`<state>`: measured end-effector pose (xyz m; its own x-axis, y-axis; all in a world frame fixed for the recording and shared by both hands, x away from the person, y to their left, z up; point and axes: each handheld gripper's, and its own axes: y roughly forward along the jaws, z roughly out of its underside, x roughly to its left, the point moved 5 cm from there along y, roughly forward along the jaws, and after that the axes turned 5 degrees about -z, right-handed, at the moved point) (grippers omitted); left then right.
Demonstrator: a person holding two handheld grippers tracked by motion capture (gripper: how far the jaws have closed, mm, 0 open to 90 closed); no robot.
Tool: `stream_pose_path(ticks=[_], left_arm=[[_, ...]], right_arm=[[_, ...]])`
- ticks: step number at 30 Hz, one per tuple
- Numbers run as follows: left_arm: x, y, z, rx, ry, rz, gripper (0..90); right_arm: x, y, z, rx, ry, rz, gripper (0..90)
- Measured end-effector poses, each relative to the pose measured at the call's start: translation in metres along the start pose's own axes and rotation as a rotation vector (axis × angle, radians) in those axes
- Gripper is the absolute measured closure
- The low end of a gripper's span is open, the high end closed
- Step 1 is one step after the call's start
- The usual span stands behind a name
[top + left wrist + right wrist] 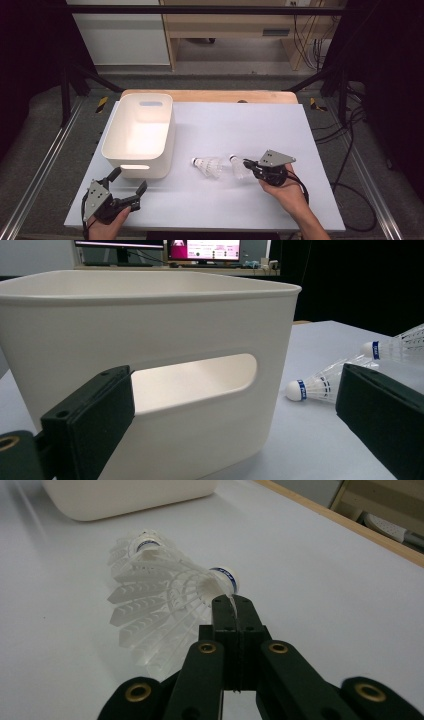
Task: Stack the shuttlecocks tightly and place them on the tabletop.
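Note:
Two white shuttlecocks lie on the white table top (pixel 240 125). The right one (pixel 239 167) has its skirt rim pinched by my right gripper (pixel 246 163), which is shut on it. In the right gripper view the closed jaws (pixel 233 605) clamp a sliver of the skirt of this shuttlecock (pixel 165 610), whose cork points away. The other shuttlecock (pixel 207 166) (pixel 145 545) rests just beyond it, free. My left gripper (pixel 129 180) stands open at the near left, facing the white bin (pixel 137 172). In the left gripper view its jaws (pixel 239 385) are wide apart before the bin's handle slot (pixel 200 380).
The white bin (pixel 112 135) stands at the left of the table and looks empty in the high view. A wooden edge (pixel 210 95) runs along the far side of the table. Cables hang at the right (pixel 350 150).

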<state>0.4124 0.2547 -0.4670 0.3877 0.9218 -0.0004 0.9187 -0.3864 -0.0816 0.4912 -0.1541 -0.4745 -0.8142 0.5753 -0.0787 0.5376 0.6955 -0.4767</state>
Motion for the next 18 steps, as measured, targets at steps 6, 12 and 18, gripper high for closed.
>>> stream_pose_path(ticks=[6,12,18], left_arm=[[0.001,-0.001,0.000,0.001,0.005,-0.004,2.3],[0.000,0.000,0.000,0.000,0.001,0.000,2.2],[-0.001,0.001,-0.001,-0.001,0.009,0.002,2.2]], right_arm=[[0.004,0.003,0.001,0.006,-0.007,-0.021,90.0],[0.010,0.006,0.002,0.007,-0.016,-0.043,90.0],[0.014,0.011,0.000,-0.005,-0.036,-0.062,90.0]])
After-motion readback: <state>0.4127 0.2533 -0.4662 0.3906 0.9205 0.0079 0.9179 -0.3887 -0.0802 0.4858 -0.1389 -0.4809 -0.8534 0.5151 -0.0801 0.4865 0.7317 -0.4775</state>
